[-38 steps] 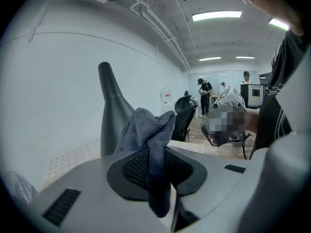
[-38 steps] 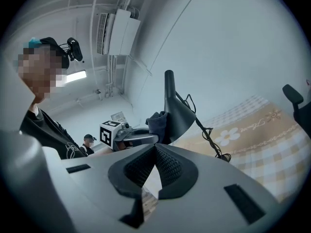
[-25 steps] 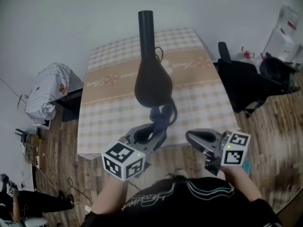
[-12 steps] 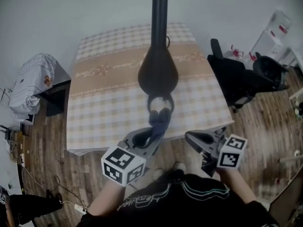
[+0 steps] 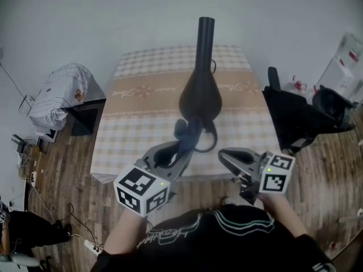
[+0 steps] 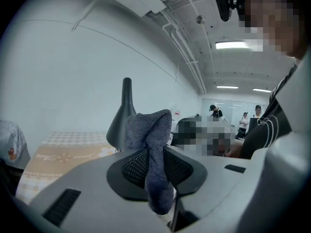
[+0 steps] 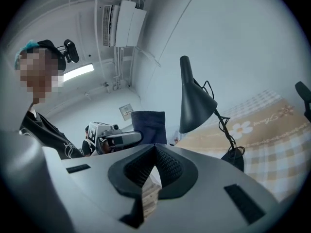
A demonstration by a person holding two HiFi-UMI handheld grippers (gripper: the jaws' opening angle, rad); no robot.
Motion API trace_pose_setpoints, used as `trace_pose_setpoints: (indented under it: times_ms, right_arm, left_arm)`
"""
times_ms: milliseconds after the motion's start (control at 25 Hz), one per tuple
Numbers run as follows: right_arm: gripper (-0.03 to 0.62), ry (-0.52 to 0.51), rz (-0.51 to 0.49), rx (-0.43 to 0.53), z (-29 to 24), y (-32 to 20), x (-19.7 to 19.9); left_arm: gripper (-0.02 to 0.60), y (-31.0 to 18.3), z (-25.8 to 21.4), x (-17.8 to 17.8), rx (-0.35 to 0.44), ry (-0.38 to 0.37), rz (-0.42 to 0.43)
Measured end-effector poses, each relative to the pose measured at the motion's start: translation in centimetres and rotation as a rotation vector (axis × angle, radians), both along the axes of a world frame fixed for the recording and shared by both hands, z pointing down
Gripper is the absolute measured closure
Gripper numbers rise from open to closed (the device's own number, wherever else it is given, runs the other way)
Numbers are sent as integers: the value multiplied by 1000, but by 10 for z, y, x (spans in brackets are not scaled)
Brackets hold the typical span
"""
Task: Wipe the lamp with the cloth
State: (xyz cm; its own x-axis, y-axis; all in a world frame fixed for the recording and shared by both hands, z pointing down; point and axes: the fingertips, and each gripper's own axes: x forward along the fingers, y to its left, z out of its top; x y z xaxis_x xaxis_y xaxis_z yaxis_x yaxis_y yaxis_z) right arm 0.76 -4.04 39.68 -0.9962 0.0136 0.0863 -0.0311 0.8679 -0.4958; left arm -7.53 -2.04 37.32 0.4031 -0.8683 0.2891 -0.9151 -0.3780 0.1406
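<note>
One step pending, I reckon: left claw (image 5: 180, 152) is clamping the cloth (image 5: 186, 134) above the worktop's (image 5: 130, 135) near edge, right claw (image 5: 228, 158) is idling closed and empty, lamp (image 5: 200, 92) is standing mid-worktop, so next needs cloth-to-shade contact.

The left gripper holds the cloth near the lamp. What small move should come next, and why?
Probably ease the left gripper forward until the cloth meets the lamp shade. Its jaws are shut on the cloth, and the right gripper view shows a gap between cloth and shade, so wiping cannot start yet.
</note>
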Motion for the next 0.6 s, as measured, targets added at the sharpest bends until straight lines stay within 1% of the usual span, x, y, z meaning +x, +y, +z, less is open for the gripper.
trace_pose_setpoints:
  times_ms: [80, 240, 440, 600]
  right_arm:
    - [583, -15, -31, 19, -11, -13, 5]
    - [583, -56, -78, 52, -33, -42, 18]
    - [583, -95, -132, 77, -51, -76, 40]
    - [583, -110, -155, 69, -51, -103, 54]
  left_arm:
    - [509, -9, -17, 2, 36, -35, -37]
    - [509, -31, -49, 6, 84, -101, -107]
    - [509, -63, -94, 16, 146, -139, -151]
    - [509, -88, -129, 20, 196, -258, -208]
